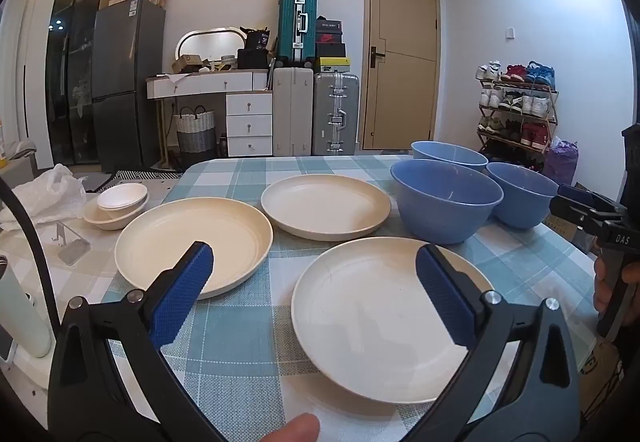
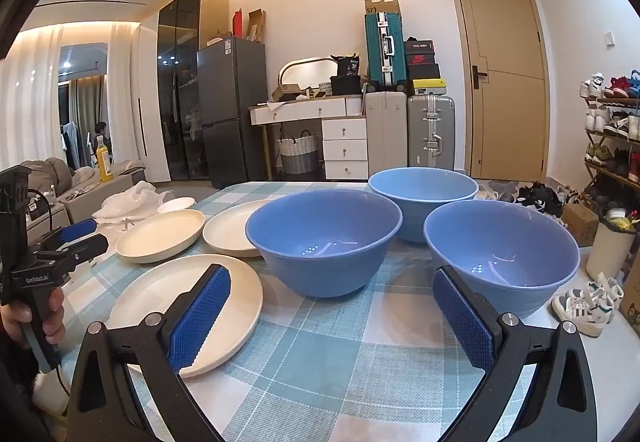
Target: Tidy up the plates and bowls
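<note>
- Blue-padded fingers of the left gripper (image 1: 314,282) are standing wide apart and holding nothing, hovering over the near edge of the table (image 1: 240,342), where the nearest cream plate (image 1: 384,322) is lying flat on the checked cloth.
- Two more cream plates are sitting behind it: one (image 1: 192,242) toward the table's left edge, another (image 1: 326,206) near the middle, each apart from the others.
- Three blue bowls are clustering along the table's right side: the front-left bowl (image 2: 324,238), the right-hand bowl (image 2: 502,250) at the right edge, and the far bowl (image 2: 422,198) behind them. Whether they are touching cannot be told.
- Right gripper (image 2: 332,318) is likewise hanging open and empty, pointing at the gap between the two nearer bowls.
- Small cream dishes (image 1: 118,204) are sitting nested at the table's far-left corner.
- Judging by the spread, sorting is only beginning: nothing is stacked yet among the big pieces.
- Next move is likely calling for one gripper to pinch a plate or bowl by its rim and set it onto a matching piece; the shallow plate rims, flat on the cloth, may be slipping from the pads.
</note>
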Motion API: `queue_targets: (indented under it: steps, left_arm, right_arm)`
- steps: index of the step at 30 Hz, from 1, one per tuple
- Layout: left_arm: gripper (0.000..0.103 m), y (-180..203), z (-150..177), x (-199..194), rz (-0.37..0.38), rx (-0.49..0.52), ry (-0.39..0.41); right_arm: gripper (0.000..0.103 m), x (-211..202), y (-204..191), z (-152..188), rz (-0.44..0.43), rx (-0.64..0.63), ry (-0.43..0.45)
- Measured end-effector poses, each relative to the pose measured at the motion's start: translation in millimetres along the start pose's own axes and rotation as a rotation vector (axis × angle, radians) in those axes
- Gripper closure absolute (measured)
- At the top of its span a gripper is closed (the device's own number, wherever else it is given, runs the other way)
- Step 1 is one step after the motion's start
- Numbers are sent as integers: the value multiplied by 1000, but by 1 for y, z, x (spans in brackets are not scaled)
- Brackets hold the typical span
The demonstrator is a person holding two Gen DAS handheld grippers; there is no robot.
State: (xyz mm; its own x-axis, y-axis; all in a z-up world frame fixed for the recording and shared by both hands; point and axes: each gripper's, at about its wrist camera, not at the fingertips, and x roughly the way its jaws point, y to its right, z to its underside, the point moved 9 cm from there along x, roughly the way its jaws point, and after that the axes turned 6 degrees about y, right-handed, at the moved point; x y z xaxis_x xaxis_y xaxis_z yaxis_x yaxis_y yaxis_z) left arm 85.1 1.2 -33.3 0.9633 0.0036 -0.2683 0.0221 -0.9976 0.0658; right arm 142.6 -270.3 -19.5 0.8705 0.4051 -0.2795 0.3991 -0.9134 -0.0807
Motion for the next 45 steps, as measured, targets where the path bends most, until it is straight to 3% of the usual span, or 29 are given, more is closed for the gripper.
queue_targets:
  steps: [4,45]
  left_arm:
    - [2,5,-1,-2,-5,45,5]
    - [2,-4,-11,-8,-25,22,14]
  right_arm:
    - [0,2,0,1,-3,10,-12]
    - [0,-2,4,-4,-5,20,-13]
